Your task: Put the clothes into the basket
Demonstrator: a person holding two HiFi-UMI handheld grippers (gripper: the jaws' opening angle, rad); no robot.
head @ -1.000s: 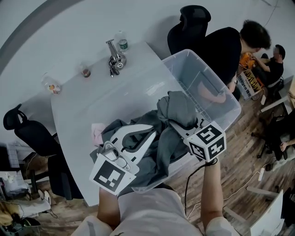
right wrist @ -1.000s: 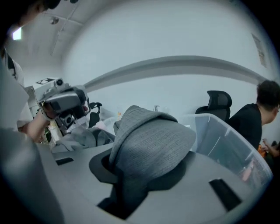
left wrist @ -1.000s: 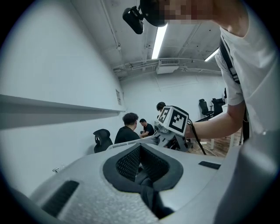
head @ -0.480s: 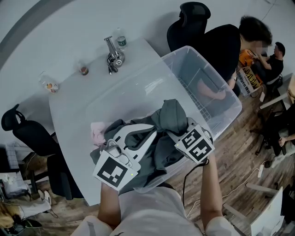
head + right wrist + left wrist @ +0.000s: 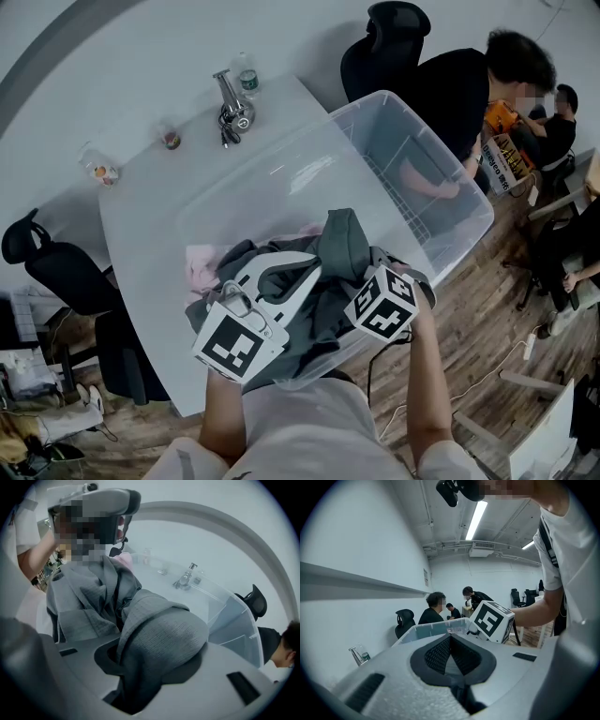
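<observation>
**Right hand-held gripper easing off a grey garment over the basket**

The right hand-held gripper [image 5: 157, 653] has a thick fold of the grey garment [image 5: 93, 602] bunched between its jaws; the pads are on the cloth from both sides and the jaws are opening; the fabric fills the gap and bulges over the top of the jaws. Beyond the jaws the rest of the garment hangs in loose folds.

From the head view, the right hand-held gripper [image 5: 349, 274] sits over the near end of the clear basket [image 5: 281, 183]; the grey garment [image 5: 342, 242] is heaped ahead of it and to its left, draped across the basket's near rim, with part lying inside and part spilling toward the person. The far end of the basket, well ahead of both grippers, shows bare plastic.

The left hand-held gripper [image 5: 317, 270] lies just to the left of the right one, resting on the same heap; in its own view the left hand-held gripper [image 5: 450, 637] has its jaws together at the tips, with nothing between them. A pink garment [image 5: 197, 267] lies further left of it, on the white surface [image 5: 159, 206] beside the basket.
</observation>
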